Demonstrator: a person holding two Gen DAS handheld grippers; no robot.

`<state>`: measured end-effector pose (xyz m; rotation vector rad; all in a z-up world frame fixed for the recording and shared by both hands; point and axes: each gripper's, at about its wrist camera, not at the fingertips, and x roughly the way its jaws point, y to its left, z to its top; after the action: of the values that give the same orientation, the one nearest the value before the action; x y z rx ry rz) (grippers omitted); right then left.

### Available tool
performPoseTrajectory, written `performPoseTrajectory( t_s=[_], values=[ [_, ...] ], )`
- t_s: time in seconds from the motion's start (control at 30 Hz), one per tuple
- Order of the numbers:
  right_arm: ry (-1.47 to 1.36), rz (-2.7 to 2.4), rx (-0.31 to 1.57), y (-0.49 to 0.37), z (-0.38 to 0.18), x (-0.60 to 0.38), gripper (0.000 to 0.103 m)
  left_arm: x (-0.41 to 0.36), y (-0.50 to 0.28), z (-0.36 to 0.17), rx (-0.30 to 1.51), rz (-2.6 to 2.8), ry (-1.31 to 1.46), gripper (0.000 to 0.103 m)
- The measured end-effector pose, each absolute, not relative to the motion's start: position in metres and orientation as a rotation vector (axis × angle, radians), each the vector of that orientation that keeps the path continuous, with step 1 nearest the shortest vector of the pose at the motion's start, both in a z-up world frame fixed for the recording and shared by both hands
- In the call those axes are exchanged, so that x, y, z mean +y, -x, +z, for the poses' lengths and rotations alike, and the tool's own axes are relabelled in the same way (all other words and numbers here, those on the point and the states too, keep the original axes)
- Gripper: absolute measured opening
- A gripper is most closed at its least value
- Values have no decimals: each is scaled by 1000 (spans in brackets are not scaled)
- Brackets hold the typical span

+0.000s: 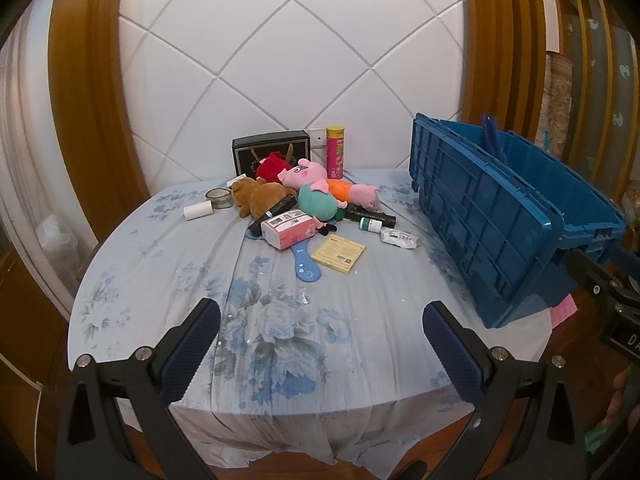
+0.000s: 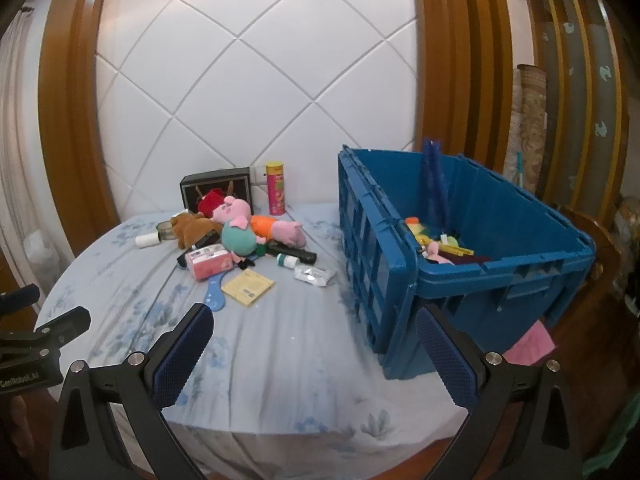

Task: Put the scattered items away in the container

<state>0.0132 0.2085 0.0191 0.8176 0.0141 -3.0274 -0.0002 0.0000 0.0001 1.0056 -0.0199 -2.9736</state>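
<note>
Glossy ribbed plastic crate [image 2: 452, 280], matt floral cotton cloth [image 1: 280, 320] (creased), fuzzy fabric pig plush [image 1: 320, 188].

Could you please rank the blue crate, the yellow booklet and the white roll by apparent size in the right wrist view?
1. blue crate, though nearest the camera
2. yellow booklet
3. white roll

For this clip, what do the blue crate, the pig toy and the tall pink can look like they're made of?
The blue crate looks like rigid moulded plastic: ribbed grid walls, slight sheen. The pig toy looks like soft plush fabric, matte and rounded as if stuffed. The tall pink can has a printed wrap and yellow cap; probably cardboard or thin metal, but the frames leave that open.
</note>
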Motion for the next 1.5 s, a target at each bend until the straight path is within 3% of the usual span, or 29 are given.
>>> performPoseTrajectory(
  t_s=[1.5],
  values=[
    [-843,-3033,33,-8,15,202,103,-12,12,-3,7,-2996,-1024,103]
  ],
)
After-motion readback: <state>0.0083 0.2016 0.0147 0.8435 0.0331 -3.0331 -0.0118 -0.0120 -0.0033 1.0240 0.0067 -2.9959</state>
